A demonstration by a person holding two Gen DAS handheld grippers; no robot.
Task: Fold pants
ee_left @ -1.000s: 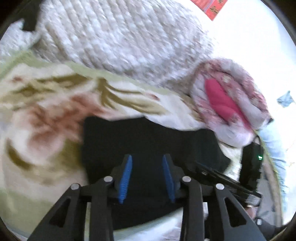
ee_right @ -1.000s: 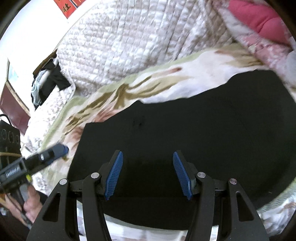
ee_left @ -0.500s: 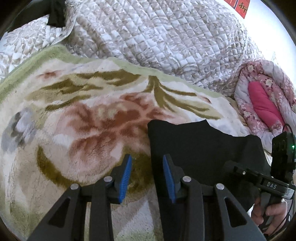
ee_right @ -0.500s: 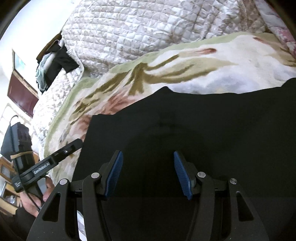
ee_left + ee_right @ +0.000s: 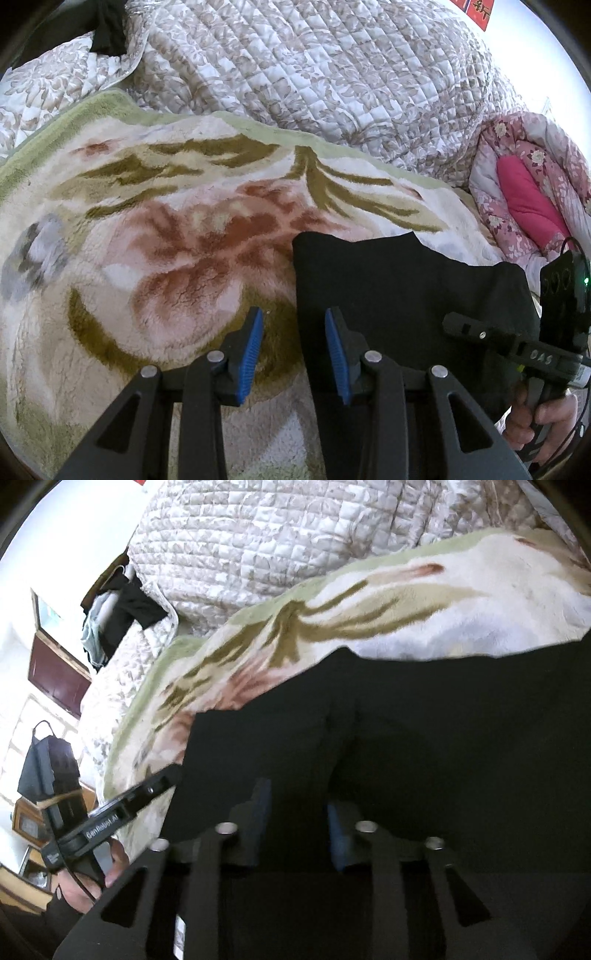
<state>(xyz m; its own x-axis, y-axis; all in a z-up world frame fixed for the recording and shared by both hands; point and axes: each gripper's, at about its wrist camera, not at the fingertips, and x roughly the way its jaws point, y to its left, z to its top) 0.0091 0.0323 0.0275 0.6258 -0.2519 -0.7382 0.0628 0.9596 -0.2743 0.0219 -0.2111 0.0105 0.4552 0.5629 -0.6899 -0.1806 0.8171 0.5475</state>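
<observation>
Bedding underlies the black pants [image 5: 399, 295]; the left gripper [image 5: 293, 350], jaws apart (empty), straddles their left edge; right gripper [image 5: 297, 823] released above them.

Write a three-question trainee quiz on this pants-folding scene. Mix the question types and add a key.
1. True or false: the left gripper clamps the black fabric pants.
2. The pants lie on: A) bare wooden floor B) the fluffy floral fleece blanket C) the quilted beige bedspread.
3. Fill in: the right gripper hovers over the ____ pants, jaws open.

Key: 1 false; 2 B; 3 black.
</observation>
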